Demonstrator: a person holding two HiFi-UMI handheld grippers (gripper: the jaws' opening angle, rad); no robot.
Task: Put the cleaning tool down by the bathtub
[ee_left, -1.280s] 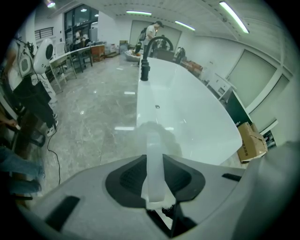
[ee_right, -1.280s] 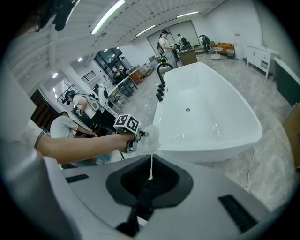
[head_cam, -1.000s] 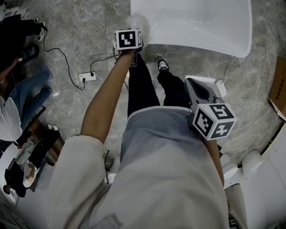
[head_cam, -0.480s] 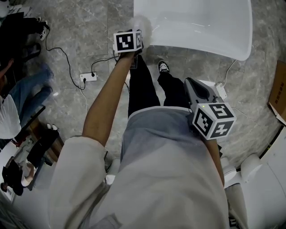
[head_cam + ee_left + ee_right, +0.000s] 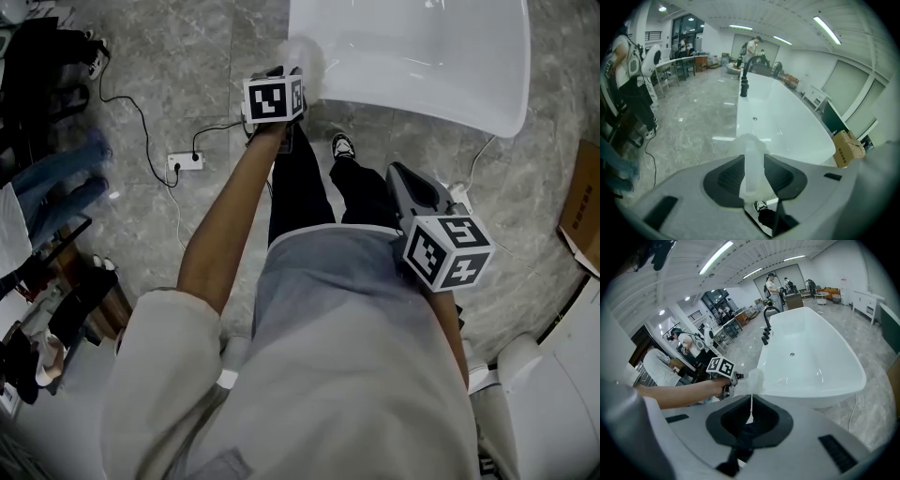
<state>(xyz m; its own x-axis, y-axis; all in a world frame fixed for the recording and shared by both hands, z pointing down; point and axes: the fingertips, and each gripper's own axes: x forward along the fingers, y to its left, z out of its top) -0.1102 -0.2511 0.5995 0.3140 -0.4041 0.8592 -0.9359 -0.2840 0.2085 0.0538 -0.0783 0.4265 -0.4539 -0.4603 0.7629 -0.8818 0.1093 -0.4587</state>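
The white bathtub [image 5: 422, 56] fills the top of the head view. My left gripper [image 5: 286, 73] is stretched out to its near left corner, shut on the pale, translucent handle of the cleaning tool [image 5: 302, 56]. In the left gripper view the tool [image 5: 751, 145] stands up between the jaws of the left gripper [image 5: 753, 164], its fuzzy white head against the tub [image 5: 783, 122] rim. The right gripper view shows the tool [image 5: 752, 379] touching or just short of the tub [image 5: 811, 357] edge. My right gripper [image 5: 405, 178] hangs by the person's waist, jaws shut with nothing held.
A power strip [image 5: 183, 161] with black cables lies on the grey marble floor left of the legs. A cardboard box [image 5: 581, 197] is at the right edge. A black faucet [image 5: 743, 82] stands at the tub's far end. People sit at the left.
My left gripper with the tool has shifted slightly right, closer to the tub's corner. The right gripper has stayed put.
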